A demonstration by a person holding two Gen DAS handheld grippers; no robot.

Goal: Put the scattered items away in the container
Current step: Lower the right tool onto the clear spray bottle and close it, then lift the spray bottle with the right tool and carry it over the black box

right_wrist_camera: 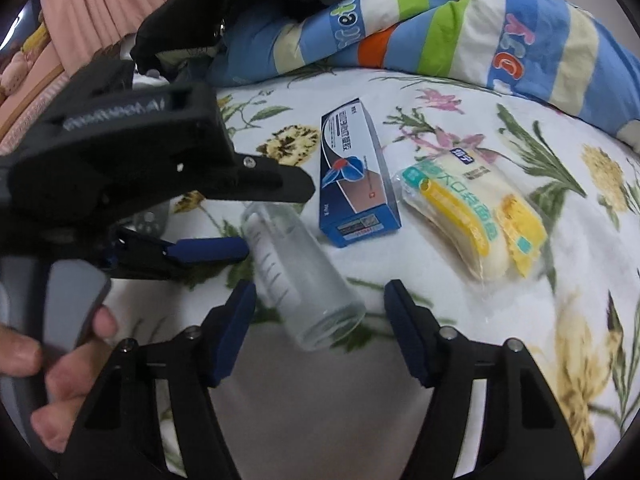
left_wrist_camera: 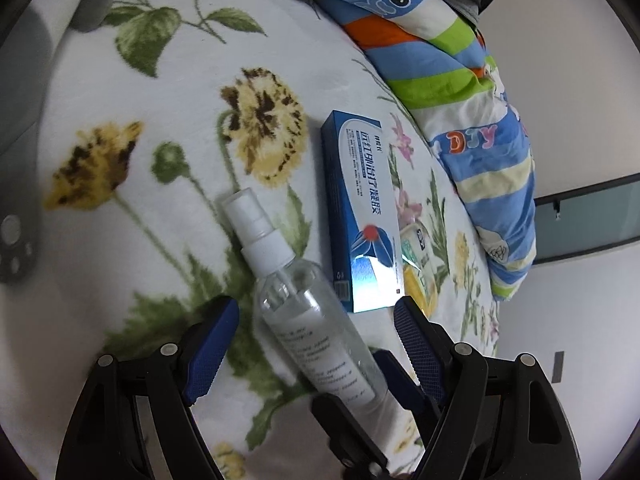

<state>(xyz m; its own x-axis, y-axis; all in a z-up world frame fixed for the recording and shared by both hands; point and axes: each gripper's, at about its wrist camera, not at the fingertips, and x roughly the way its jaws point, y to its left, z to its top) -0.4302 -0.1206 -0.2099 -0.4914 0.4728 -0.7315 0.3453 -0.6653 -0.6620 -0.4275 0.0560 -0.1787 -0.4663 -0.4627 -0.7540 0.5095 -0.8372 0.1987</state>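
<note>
A clear spray bottle (left_wrist_camera: 304, 304) with a white pump top lies on the flowered blanket (left_wrist_camera: 160, 112). My left gripper (left_wrist_camera: 316, 336) is open, its blue pads on either side of the bottle's body without gripping it. In the right wrist view the bottle's base (right_wrist_camera: 312, 292) lies between the pads of my open right gripper (right_wrist_camera: 320, 332), and the left gripper (right_wrist_camera: 200, 248) reaches in from the left. A blue medicine box (left_wrist_camera: 360, 208) (right_wrist_camera: 352, 188) lies just beyond the bottle. A yellow-and-white packet (right_wrist_camera: 472, 216) (left_wrist_camera: 416, 256) lies to the right of the box. No container is in view.
A striped, colourful quilt (right_wrist_camera: 440, 32) is bunched along the far side of the bed (left_wrist_camera: 460, 92). Dark clothing (right_wrist_camera: 248, 12) lies at the back left. A grey remote-like object (left_wrist_camera: 16, 240) sits at the left edge. The bed's right edge drops off by a white wall.
</note>
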